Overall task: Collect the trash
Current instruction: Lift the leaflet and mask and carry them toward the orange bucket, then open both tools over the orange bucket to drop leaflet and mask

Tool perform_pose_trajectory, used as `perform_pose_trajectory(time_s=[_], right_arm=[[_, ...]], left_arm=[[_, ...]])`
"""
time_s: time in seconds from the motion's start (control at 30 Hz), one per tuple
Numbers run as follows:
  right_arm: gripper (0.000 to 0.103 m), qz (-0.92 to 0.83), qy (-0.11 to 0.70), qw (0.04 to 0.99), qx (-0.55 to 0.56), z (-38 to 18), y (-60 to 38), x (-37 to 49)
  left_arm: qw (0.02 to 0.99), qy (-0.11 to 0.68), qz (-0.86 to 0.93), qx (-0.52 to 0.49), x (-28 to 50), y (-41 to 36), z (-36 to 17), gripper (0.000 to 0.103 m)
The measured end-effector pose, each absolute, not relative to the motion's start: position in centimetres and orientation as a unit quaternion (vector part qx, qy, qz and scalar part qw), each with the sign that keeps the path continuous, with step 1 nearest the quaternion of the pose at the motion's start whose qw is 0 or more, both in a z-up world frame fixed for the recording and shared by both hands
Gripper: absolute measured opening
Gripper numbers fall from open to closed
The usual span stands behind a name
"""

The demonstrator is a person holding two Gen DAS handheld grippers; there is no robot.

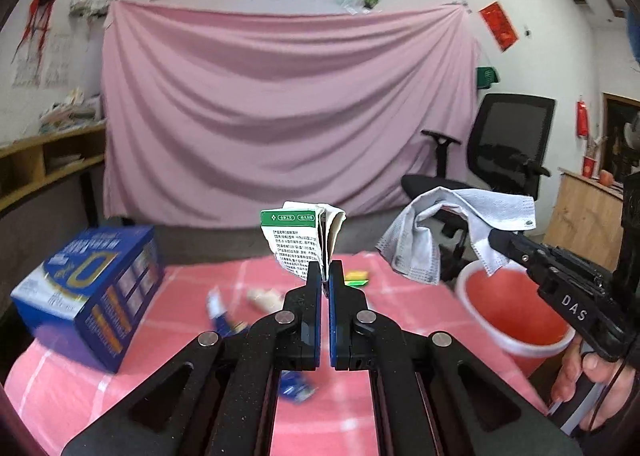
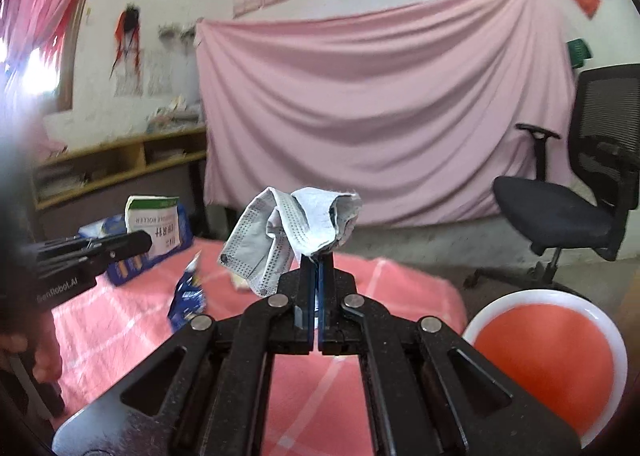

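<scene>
The left hand-held gripper (image 1: 325, 270) is pinching a light, crumpled carton (image 1: 298, 240); the right hand-held gripper (image 2: 317, 261) is clamping a soft, floppy mask (image 2: 292, 228) by its fold.

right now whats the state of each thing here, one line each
left tool: shut on the flattened carton, held up off the table
flattened carton: crushed flat, upright in the left tool
right tool: shut on the face mask, raised
face mask: crumpled, hanging from the right tool
red bin: open, beside the table, nothing visible inside
blue box: closed, resting on the table
blue wrapper: crumpled, lying on the table
</scene>
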State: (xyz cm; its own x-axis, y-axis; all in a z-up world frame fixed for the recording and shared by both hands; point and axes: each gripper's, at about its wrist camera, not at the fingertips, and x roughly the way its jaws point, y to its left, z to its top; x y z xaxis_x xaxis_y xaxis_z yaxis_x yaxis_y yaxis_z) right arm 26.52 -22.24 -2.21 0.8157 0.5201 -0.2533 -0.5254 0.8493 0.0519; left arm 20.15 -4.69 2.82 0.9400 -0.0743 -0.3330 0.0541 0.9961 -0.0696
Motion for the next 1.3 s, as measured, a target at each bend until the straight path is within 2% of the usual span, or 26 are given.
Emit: perform_pose_trajectory(time_s=[0.33,0.53,1.0,1.3], right_arm=[[0.020,0.182,0.065,0.980,0.049,-0.5,-28.5,25.6],[0.020,0.130,0.055,0.988,0.061,-0.1,-32.3,25.1],[0.020,0.030,0.184,0.973,0.137,-4.1,-41.6,28.5],[0.024,0.022,0.236,0.961,0.142,-5.7,-42.6,29.8]], left_arm=[[0.985,0.121,-0.125,-0.016,23.1,-12.0,5.3,0.001],[0.974,0.128,-0.184,-0.012,25.5,-17.3,5.3,0.001],[0.929,0.251,-0.269,-0.043,31.1,-25.6,2.5,0.001],[0.910,0.310,-0.269,-0.050,32.2,-26.0,0.8,0.004]])
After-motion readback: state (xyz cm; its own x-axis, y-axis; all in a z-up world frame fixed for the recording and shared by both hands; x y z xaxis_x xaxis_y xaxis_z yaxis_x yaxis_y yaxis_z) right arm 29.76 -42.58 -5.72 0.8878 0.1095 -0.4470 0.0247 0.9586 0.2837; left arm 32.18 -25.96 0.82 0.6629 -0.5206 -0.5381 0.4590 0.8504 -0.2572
